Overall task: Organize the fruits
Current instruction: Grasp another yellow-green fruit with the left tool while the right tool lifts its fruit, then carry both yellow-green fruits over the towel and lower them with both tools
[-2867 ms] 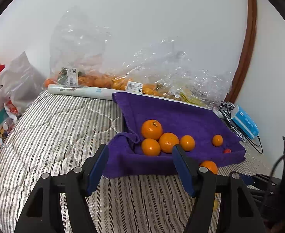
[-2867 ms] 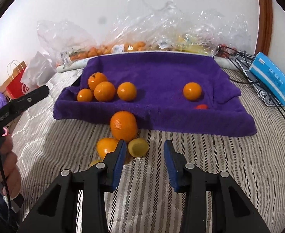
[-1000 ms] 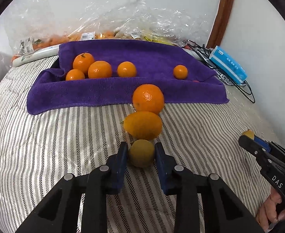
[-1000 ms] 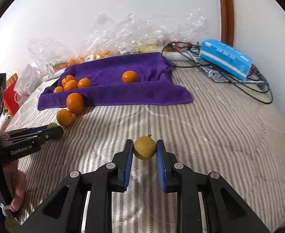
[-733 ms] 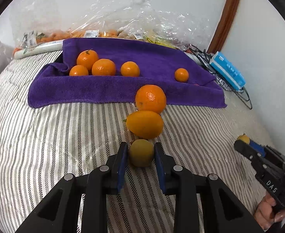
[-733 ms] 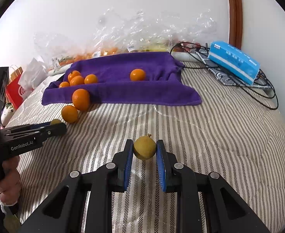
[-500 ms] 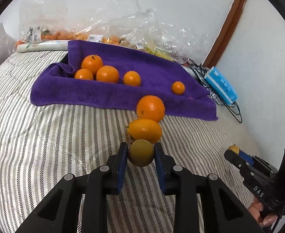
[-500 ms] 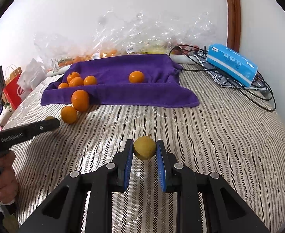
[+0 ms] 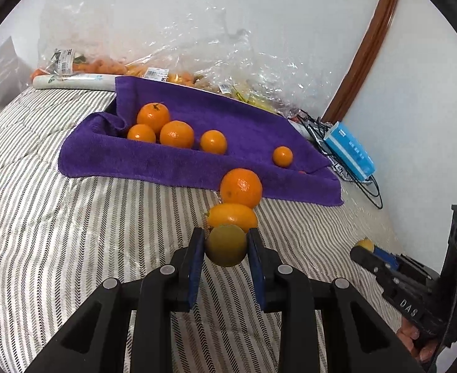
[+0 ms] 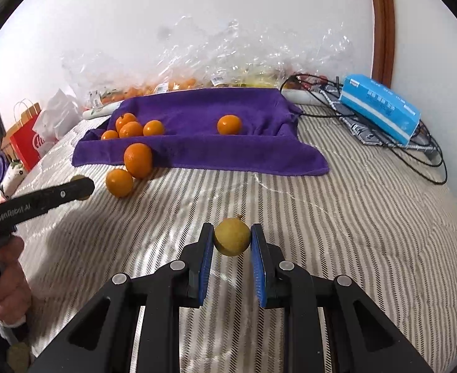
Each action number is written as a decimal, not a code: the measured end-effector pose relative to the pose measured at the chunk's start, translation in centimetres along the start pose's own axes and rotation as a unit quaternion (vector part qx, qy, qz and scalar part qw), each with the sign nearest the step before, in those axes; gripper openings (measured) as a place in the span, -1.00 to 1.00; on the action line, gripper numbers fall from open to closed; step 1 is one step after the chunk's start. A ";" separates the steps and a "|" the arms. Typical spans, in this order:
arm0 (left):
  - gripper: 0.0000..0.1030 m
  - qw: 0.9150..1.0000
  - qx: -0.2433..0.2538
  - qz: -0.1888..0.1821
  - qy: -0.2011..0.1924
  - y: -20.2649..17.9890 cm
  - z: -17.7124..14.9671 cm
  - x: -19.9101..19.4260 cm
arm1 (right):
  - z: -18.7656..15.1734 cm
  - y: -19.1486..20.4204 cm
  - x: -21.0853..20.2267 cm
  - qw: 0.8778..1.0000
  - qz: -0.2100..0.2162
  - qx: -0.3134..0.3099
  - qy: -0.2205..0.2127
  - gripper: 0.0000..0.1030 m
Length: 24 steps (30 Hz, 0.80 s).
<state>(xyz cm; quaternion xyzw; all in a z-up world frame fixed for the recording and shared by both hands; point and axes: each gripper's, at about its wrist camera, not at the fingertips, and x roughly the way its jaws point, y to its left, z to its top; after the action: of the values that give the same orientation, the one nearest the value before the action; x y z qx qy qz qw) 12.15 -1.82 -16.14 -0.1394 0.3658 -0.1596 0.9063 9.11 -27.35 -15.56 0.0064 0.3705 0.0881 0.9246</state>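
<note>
Progress: partial. Purple towel (image 9: 253, 130) bears five oranges: four clustered (image 9: 175, 133) at its left end, one alone (image 9: 282, 156) toward right end.

Off towel, on striped quilt (image 9: 57, 233): large orange (image 9: 241, 187) touching towel's near edge, oval orange fruit (image 9: 232, 216) just beside it.

Left gripper (image 9: 225, 245) clamped on yellow-green fruit (image 9: 226, 245), near towel.

Right gripper (image 10: 232, 241) clamped on second yellow fruit (image 10: 232, 236), well apart from towel.

Outstanding, by judgement: both held fruits, two loose ones.
</note>
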 end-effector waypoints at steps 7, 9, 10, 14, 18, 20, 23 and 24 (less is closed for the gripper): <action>-0.49 0.999 0.012 0.023 -0.031 0.8 4.0 -2.7 | 5.0 2.8 -2.3 0.998 0.018 -0.038 -0.056 -0.54; -0.49 0.998 0.014 0.032 -0.046 1.2 5.9 -3.3 | 6.8 3.5 -2.5 0.996 0.022 -0.045 -0.073 -0.54; -0.49 0.998 0.017 0.041 -0.054 1.4 6.7 -3.5 | 7.6 3.8 -2.4 0.995 0.024 -0.047 -0.081 -0.54; -0.49 0.993 0.031 0.078 -0.087 1.7 9.5 -3.6 | 10.4 4.5 -1.4 0.994 0.032 -0.044 -0.096 -0.54; -0.49 0.991 0.031 0.082 -0.105 1.9 11.9 -2.9 | 13.0 4.6 -0.2 0.993 0.035 -0.042 -0.108 -0.54; -0.49 0.990 0.032 0.081 -0.110 2.0 13.0 -2.3 | 14.2 4.5 0.4 0.992 0.038 -0.038 -0.112 -0.54; -0.49 0.990 0.036 0.080 -0.112 2.2 14.5 -0.8 | 15.9 4.3 1.5 0.992 0.042 -0.033 -0.116 -0.54; -0.49 0.989 0.037 0.087 -0.111 2.3 14.8 -0.2 | 16.2 4.3 1.8 0.992 0.042 -0.031 -0.116 -0.54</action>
<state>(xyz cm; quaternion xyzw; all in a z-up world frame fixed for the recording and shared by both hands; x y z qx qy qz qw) 22.88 2.33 -6.59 -0.0900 0.2676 -0.0769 0.9562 20.84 -21.98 -4.75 0.0035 0.2571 0.1367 0.9567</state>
